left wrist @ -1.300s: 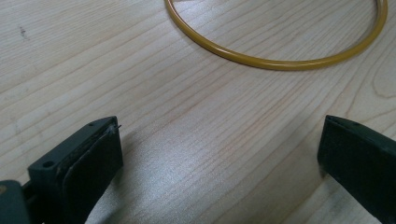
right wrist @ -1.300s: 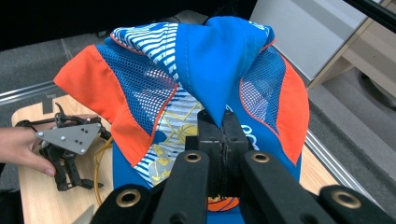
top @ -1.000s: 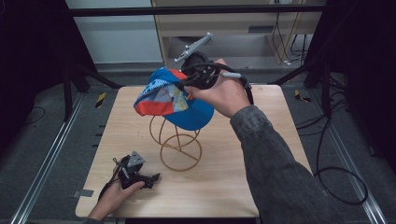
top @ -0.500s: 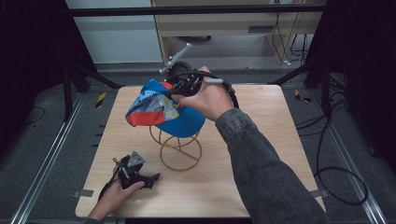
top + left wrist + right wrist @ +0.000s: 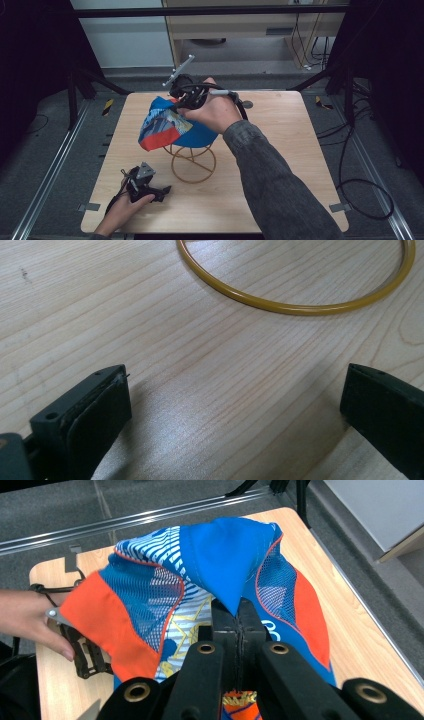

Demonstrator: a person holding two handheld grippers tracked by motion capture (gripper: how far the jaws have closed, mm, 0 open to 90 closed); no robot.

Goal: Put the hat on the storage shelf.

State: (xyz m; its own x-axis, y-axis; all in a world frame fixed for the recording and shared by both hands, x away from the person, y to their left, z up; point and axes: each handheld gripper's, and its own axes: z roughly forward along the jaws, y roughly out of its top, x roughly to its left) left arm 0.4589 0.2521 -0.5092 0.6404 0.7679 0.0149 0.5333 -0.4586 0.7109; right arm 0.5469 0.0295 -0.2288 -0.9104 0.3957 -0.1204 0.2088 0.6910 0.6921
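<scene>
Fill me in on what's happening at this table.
A person's right gripper is shut on a blue, orange and white patterned mesh cap, holding it over a yellow wire stand on the light wooden table. The left gripper rests on the table near the front edge, jaws open with nothing between them, beside the stand's base ring.

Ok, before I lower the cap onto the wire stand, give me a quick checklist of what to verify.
1. Right gripper shut on the cap: ok, fabric is pinched between the closed jaws.
2. Cap over the yellow wire stand: ok, it hangs above it in the high view.
3. Cap seated on the stand: cannot tell, the fabric hides the stand's top.
4. Left gripper out of the way: ok, it rests on the table beside the stand, jaws open, holding nothing.
5. Stand's base ring flat on the table: ok.
</scene>
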